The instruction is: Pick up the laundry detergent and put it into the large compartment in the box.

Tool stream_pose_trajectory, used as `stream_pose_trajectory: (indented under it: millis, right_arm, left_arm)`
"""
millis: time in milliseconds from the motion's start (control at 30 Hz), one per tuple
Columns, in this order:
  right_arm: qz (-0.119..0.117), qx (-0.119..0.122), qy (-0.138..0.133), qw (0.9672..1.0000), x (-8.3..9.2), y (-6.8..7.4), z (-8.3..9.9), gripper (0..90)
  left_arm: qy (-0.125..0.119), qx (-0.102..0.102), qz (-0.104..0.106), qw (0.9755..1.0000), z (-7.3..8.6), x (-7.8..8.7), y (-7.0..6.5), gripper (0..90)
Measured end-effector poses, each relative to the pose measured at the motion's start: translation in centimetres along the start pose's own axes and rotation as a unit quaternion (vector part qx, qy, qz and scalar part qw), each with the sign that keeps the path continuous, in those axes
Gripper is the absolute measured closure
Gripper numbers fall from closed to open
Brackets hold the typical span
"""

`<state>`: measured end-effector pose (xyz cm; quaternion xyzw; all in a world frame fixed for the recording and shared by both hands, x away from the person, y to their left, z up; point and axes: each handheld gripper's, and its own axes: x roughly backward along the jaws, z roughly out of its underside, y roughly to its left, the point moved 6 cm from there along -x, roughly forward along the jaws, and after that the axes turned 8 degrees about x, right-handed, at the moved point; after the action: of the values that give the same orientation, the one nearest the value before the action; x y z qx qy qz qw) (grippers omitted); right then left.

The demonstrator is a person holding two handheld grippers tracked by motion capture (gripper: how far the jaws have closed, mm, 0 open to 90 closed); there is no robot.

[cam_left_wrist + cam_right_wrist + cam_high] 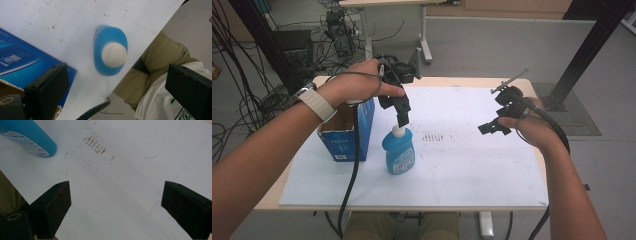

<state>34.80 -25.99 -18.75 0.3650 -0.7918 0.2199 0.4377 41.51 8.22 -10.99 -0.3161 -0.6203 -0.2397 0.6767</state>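
1. Bottle (399,152), blue with a white cap (114,54), stands upright on the white surface (472,165), just beside the blue box (346,131).
2. Left claw (401,116) hangs right above the cap, jaws spread wide.
3. Right claw (492,126) hovers well apart over the surface, jaws spread, gripping nothing.

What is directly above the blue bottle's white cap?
The left hand-held gripper hangs just above the cap, jaws open and apart from it. The bottle stands upright; its contents are hidden.
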Motion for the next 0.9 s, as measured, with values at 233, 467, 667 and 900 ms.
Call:
stream_pose_trajectory:
  millis: [233,467,667,900]
  right_arm:
    - [-0.002,-0.001,0.001,1.0000,-0.2,0.0,0.0,8.9]
    - [-0.001,0.000,0.002,1.0000,-0.2,0.0,-0.1,8.9]
    - [-0.002,0.001,0.002,1.0000,-0.3,0.1,-0.2,8.9]
    - [-0.002,0.001,0.002,1.0000,-0.2,0.1,-0.3,8.9]
  left_arm:
    - [0.004,0.001,0.006,1.0000,0.1,-1.2,0.3,5.8]
    - [0.001,-0.002,0.009,1.0000,0.2,-1.6,0.4,5.8]
    - [0.005,-0.003,0.008,0.9999,0.1,-1.8,0.3,5.8]
    - [0.005,-0.003,0.010,0.9999,0.1,-1.9,0.4,5.9]
